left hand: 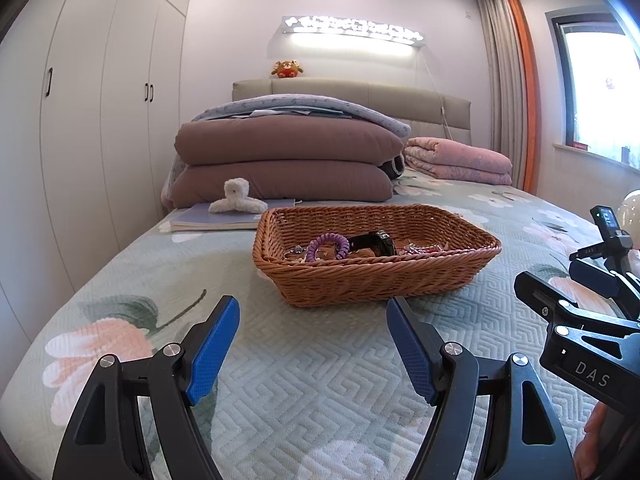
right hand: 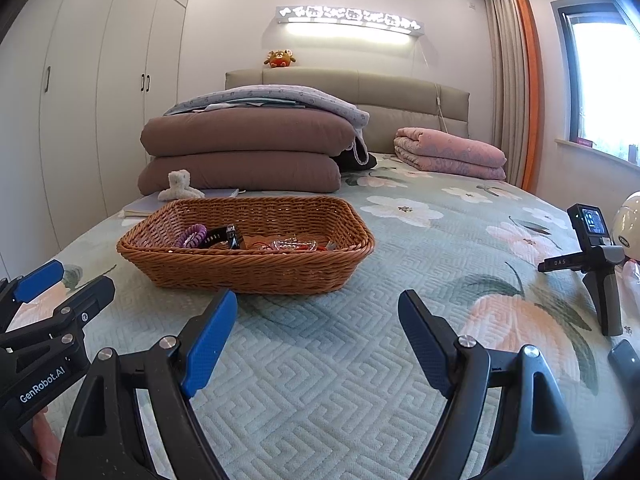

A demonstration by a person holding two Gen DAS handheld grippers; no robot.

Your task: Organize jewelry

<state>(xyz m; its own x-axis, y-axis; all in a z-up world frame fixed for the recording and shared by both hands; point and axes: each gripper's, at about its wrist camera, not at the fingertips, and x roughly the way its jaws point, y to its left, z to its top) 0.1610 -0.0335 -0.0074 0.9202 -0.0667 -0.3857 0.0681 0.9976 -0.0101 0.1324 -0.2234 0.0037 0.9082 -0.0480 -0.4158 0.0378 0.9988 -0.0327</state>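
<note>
A brown wicker basket (left hand: 384, 276) (right hand: 248, 270) sits on the flowered bedspread. Inside lie a purple coil hair tie (left hand: 330, 245) (right hand: 191, 236), a black watch (left hand: 372, 243) (right hand: 226, 237) and a tangle of pink and red beaded jewelry (left hand: 420, 249) (right hand: 292, 245). My left gripper (left hand: 313, 322) is open just short of the basket's near wall, with nothing between its blue pads. My right gripper (right hand: 318, 316) is open over bare bedspread, to the right of the basket's near corner. A white fluffy hair claw (left hand: 237, 200) (right hand: 179, 188) rests on a notebook behind the basket.
Folded brown quilts (left hand: 284, 168) and a pink quilt (left hand: 460, 158) are stacked near the headboard. A small black device on a tripod stand (right hand: 596, 256) and a white helmet (right hand: 628, 224) stand at the right. A black phone-like object (right hand: 624, 360) lies near the right gripper. Wardrobes line the left wall.
</note>
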